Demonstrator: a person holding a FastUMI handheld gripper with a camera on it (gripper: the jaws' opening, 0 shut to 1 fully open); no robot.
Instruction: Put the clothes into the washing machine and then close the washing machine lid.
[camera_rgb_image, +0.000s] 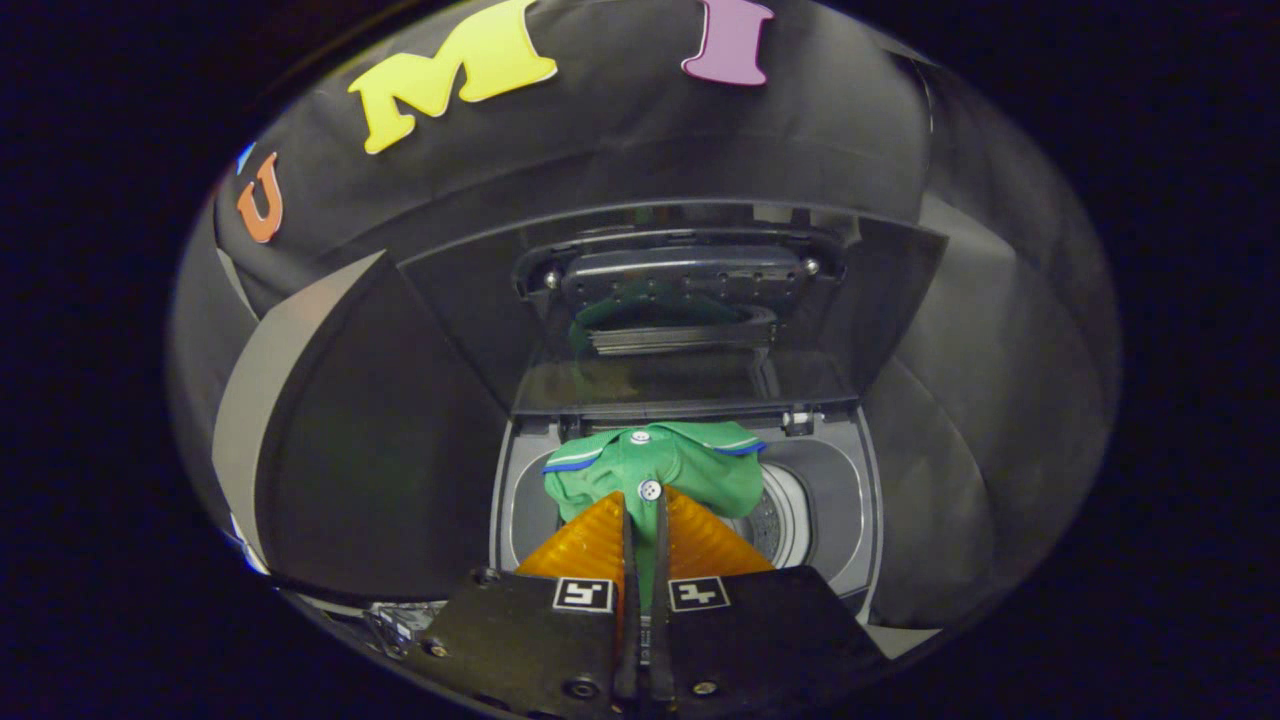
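A green shirt (668, 470) with white buttons and blue-white collar trim hangs bunched at my fingertips, above the open mouth of the washing machine (850, 500). My gripper (643, 510) is shut on the shirt, with both fingers pressing a fold of the fabric between them. The steel drum (778, 520) shows just beyond and to the right of the shirt. The machine's lid (685, 300) stands raised behind the opening, and its dark glass reflects the green cloth.
Black cloth booth walls (380, 450) close in on both sides of the machine and behind it. The machine's grey top rim (505, 490) frames the opening left of the shirt.
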